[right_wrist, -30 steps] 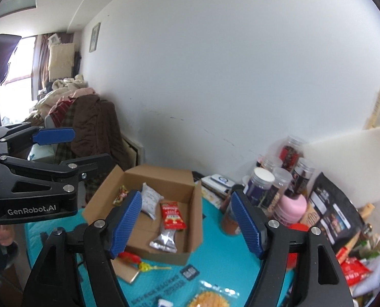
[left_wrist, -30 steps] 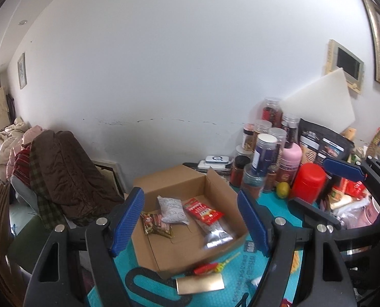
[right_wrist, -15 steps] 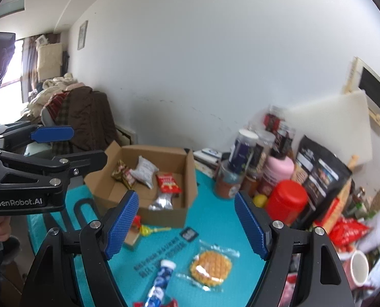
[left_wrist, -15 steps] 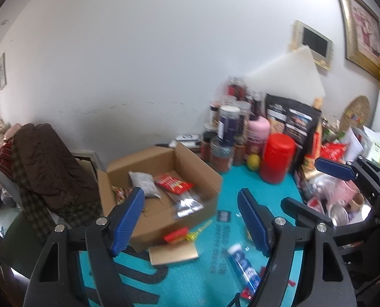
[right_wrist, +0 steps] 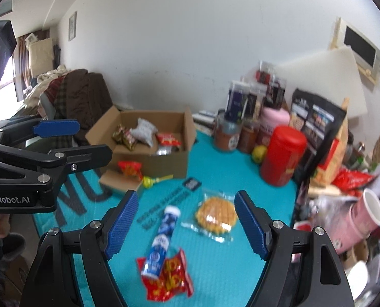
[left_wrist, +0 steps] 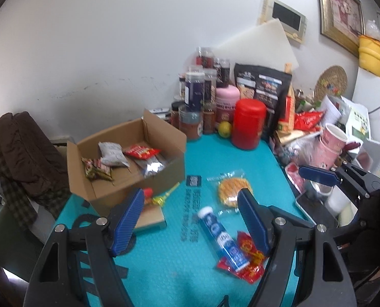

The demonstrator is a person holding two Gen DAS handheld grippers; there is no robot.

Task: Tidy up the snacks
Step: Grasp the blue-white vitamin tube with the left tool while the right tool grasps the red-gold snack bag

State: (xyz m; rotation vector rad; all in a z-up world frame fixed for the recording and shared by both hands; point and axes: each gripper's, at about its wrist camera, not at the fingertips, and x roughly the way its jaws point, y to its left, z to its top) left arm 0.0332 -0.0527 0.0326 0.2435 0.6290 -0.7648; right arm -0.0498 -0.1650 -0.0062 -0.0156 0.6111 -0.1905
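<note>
A teal mat is spread with a cardboard box holding three snack packets. Near it lie a waffle packet, a blue tube and a red wrapper. Both the left gripper and right gripper are held open above them, empty.

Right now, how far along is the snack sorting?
Partly done: three packets sit in the cardboard box. Nothing is in hand; the left claw and right claw are open and empty. Left on the mat: wafer pack, blue tube, red packet, lollipop.
</note>
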